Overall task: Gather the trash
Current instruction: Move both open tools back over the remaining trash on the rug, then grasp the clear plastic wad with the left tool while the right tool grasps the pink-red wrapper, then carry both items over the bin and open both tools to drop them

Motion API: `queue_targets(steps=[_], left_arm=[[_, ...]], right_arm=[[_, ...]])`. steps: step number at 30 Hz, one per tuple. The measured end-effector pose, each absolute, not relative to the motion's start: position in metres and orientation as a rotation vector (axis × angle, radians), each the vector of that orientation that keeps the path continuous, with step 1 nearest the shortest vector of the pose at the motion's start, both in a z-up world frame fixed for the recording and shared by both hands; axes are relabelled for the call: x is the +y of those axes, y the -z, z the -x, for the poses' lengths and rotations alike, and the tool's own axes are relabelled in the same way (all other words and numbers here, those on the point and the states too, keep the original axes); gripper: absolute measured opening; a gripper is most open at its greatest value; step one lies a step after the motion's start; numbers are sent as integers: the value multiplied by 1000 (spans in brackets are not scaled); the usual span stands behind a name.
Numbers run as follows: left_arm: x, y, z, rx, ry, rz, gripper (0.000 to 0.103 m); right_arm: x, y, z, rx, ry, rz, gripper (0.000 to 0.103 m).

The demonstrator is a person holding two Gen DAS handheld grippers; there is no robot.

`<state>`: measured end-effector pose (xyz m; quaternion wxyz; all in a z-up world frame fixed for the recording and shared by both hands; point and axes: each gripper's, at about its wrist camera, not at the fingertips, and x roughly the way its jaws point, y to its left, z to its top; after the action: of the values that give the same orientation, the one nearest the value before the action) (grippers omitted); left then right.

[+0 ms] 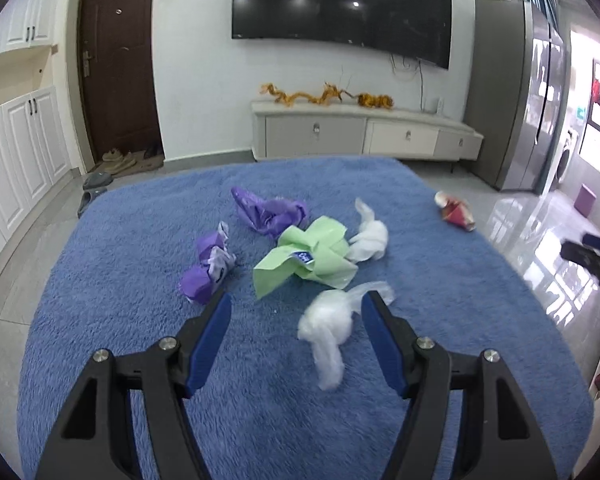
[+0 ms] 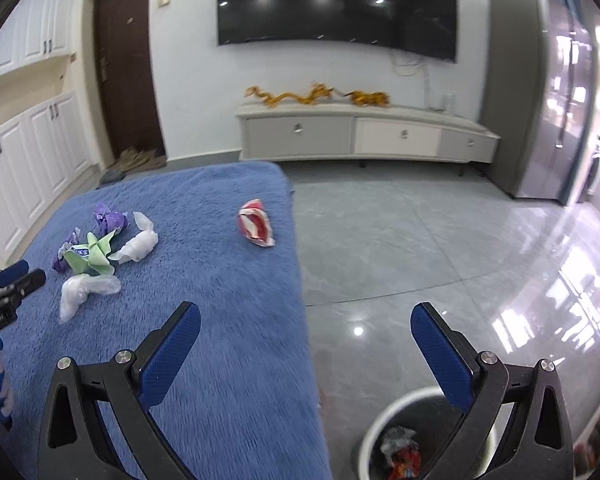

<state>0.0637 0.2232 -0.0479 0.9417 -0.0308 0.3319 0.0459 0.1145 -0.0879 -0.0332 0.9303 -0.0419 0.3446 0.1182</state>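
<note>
Blue shaggy rug (image 1: pixel 140 360) carries the trash, gathered around the green wrapper (image 1: pixel 306 264): purple bags behind and left of it, white plastic bags beside and before it, a red-white wrapper (image 2: pixel 256 227) well apart. Its small blue label is unreadable. Left gripper (image 1: pixel 296 312) fingers stand half wide, empty, aimed at the nearest white bag (image 1: pixel 328 328). Right gripper (image 2: pixel 306 326) fingers stand wide, empty, above the bin (image 2: pixel 370 432), probably for dropping.

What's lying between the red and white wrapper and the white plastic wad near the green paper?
Nothing: in the right wrist view only bare blue rug separates the red and white wrapper from the white plastic wad.
</note>
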Motion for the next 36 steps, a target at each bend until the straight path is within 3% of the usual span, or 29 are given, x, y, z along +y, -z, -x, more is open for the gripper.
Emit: queue_targets(steps=[11, 14, 21, 25, 27, 29, 36], left_arm=[[209, 73, -95, 740, 28, 54, 66], [210, 78, -101, 764, 49, 70, 66], [215, 87, -110, 817, 77, 109, 62], [216, 93, -114, 857, 88, 136, 45], [217, 93, -114, 860, 87, 140, 41], [216, 93, -111, 859, 91, 136, 32], [206, 86, -87, 832, 74, 103, 28]], right_arm=[[-31, 69, -218, 778, -387, 52, 101], [-24, 74, -236, 777, -409, 57, 96], [-17, 89, -276, 821, -413, 47, 69], [-13, 97, -283, 866, -429, 63, 42], [-10, 99, -281, 873, -429, 81, 33], [-10, 98, -276, 871, -430, 84, 33], [-12, 87, -230, 856, -485, 57, 32]])
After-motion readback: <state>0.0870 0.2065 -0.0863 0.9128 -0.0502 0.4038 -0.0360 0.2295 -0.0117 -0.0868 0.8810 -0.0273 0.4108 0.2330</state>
